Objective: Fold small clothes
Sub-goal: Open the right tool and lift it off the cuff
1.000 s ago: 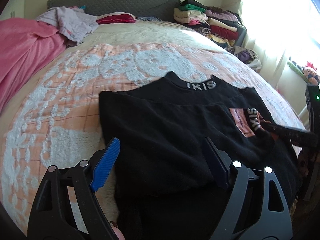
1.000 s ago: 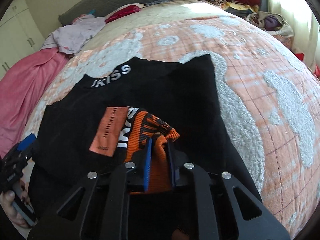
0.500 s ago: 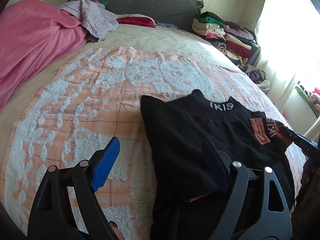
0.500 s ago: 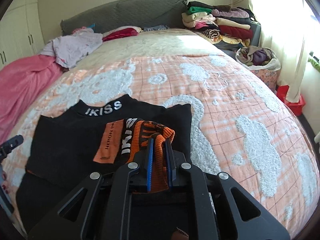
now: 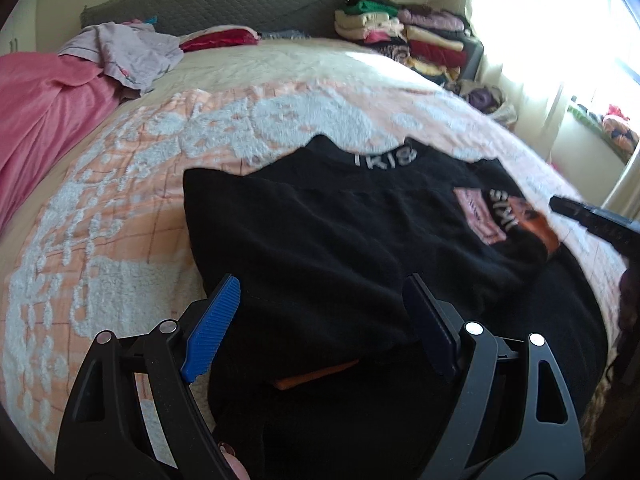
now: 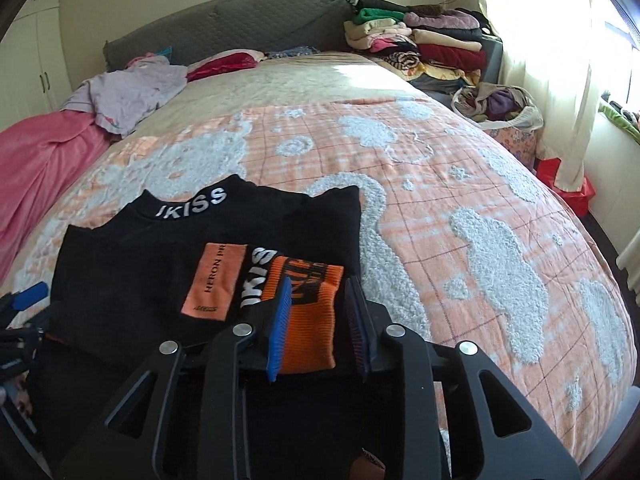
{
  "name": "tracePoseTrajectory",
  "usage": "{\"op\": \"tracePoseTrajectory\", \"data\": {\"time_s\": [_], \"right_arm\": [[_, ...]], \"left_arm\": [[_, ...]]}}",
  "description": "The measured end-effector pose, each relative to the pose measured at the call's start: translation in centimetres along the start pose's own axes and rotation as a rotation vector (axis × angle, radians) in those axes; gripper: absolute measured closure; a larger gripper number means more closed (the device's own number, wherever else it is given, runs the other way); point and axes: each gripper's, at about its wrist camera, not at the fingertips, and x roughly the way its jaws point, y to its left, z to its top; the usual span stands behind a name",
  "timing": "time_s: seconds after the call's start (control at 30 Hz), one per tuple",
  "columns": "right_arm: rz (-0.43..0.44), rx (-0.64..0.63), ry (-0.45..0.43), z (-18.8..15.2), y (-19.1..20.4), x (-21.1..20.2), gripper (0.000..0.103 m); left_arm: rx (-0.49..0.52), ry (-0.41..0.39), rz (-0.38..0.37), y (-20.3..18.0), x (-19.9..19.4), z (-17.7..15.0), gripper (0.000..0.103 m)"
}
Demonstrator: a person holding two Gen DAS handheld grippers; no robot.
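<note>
1. Leftmost, my left gripper (image 5: pixel 320 320) hangs wide apart and empty over the near left part of the black sweater (image 5: pixel 340 248), its pads touching nothing.
2. Spread on the bed (image 6: pixel 440 208), the sweater lies collar away from me, with 1 sleeve already laid across the chest.
3. It looks to me a soft, thick knit: light, limp, not slippery, likely to sag and drag where it is lifted by 1 point only.
4. I judge the firmest holds to be the ribbed hem and the outer side edges, pinching both layers together.
5. Rightmost, my right gripper (image 6: pixel 320 320) has just been parting its jaws; the orange cuff (image 6: pixel 312 312) lies between them, and the pads no longer press it.
</note>
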Motion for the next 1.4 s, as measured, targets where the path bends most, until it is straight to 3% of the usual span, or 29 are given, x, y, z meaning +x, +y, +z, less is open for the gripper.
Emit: {"op": "tracePoseTrajectory", "data": {"time_s": [0.1, 0.4, 0.5, 0.6, 0.8, 0.9, 1.0, 1.23, 1.4], "right_arm": [[0.049, -0.017, 0.015, -0.2, 0.9, -0.2, 0.068], [0.197, -0.103, 0.067, -0.8, 4.3, -0.2, 0.061], [0.184, -0.127, 0.108, -1.3, 4.9, 0.8, 0.06], [0.079, -0.137, 0.184, -2.4, 4.5, 2.6, 0.059], [0.109, -0.083, 0.151, -3.3, 3.9, 1.8, 0.059], [0.137, -0.064, 0.126, -3.3, 4.0, 0.8, 0.059], [0.143, -0.071, 0.096, -3.3, 4.4, -0.2, 0.059], [0.202, -0.107, 0.06, -2.5, 6.3, -1.2, 0.055], [0.2, -0.134, 0.112, -2.7, 7.9, 0.6, 0.055]], "left_arm": [[-0.017, 0.081, -0.008, 0.7, 1.4, -0.7, 0.027], [-0.056, 0.101, -0.061, 2.0, 1.1, -1.2, 0.027], [-0.054, 0.1, -0.059, 1.9, 0.9, -1.0, 0.027], [-0.045, 0.075, -0.052, 1.8, 0.1, -0.7, 0.027], [0.005, -0.02, -0.062, 0.3, -2.6, 0.1, 0.027], [0.019, 0.007, -0.059, -0.3, -1.5, -0.2, 0.027], [-0.003, 0.111, -0.049, 0.1, 1.0, -0.9, 0.027], [-0.03, 0.11, -0.066, 1.1, 0.6, -1.0, 0.027], [-0.029, 0.105, -0.063, 1.0, 0.4, -1.0, 0.027]]}}
